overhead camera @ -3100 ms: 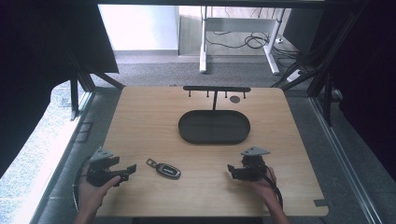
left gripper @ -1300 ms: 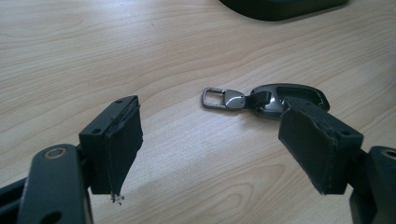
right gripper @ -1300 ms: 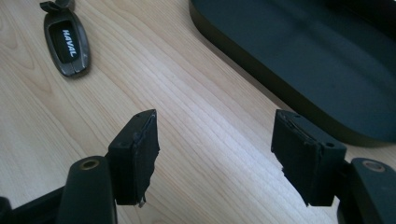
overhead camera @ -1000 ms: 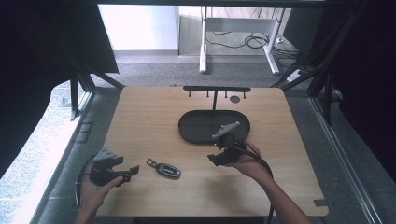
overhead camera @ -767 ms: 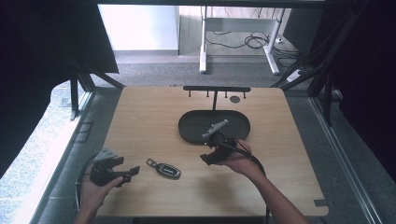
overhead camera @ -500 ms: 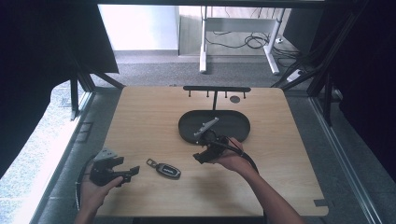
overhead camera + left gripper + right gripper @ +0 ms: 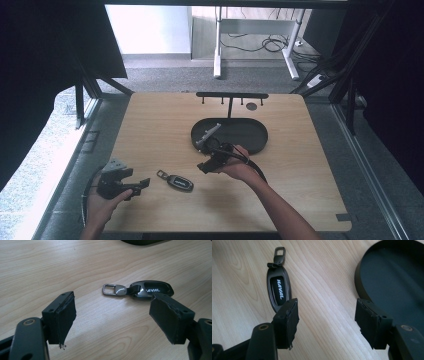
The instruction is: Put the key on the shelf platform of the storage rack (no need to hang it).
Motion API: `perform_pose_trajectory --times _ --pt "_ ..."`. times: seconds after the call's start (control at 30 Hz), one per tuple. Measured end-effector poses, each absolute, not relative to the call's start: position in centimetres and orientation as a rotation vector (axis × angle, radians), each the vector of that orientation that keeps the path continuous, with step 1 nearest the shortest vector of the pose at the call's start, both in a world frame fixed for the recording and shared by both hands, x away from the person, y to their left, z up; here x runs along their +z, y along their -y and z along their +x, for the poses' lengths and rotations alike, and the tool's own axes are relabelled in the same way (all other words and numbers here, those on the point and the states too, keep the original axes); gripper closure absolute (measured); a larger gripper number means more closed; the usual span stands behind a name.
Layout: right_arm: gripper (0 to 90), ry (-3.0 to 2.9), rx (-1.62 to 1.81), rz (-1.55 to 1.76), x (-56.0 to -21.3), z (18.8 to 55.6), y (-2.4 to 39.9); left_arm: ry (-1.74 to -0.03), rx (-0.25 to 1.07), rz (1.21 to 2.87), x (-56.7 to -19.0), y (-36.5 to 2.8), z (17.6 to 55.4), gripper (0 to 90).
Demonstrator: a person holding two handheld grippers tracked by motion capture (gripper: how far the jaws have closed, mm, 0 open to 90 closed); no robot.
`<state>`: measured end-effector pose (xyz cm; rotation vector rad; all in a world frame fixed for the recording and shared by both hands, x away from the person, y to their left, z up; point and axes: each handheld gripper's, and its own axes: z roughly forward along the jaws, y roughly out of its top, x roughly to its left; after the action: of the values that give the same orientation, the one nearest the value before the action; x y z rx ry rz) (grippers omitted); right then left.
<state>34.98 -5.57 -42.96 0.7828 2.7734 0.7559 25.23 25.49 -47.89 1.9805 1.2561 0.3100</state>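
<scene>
My right hand-held gripper [image 7: 206, 166] has swung in from the near right of the bench [image 7: 300, 165] and now hangs just right of the key fob [image 7: 176, 181], between it and the dark oval tray [image 7: 250, 145]. That is the big change: a moment ago it sat well away from the fob, and now the fob is close in front of the jaws. In the right gripper view the jaws stand wide apart with nothing between them; the fob [image 7: 279, 288] lies flat on the wood just past the left jaw, its metal loop pointing away from me, and the tray's rim [image 7: 359, 287] curves up ahead of the right jaw. So I'm near, but off to one side of the fob, not yet straddling it. My left hand-held gripper [image 7: 141, 184] hasn't budged; it sits left of the fob, jaws wide and empty too, and in the left gripper view the fob [image 7: 150, 290] lies just beyond the right jaw with its loop toward the middle. The fob itself hasn't moved, untouched on the bench, well short of the tray. I reckon the right one is lining up for the pick, and it needs to slide toward the fob before closing.
</scene>
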Motion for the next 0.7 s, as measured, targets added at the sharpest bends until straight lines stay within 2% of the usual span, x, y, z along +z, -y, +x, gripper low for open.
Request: perform_pose_trajectory --times 0.7 --pt "36.0 -2.875 0.695 0.669 -44.1 34.6 -0.2 -1.24 0.304 1.987 -48.0 -25.0 25.2 21.6"
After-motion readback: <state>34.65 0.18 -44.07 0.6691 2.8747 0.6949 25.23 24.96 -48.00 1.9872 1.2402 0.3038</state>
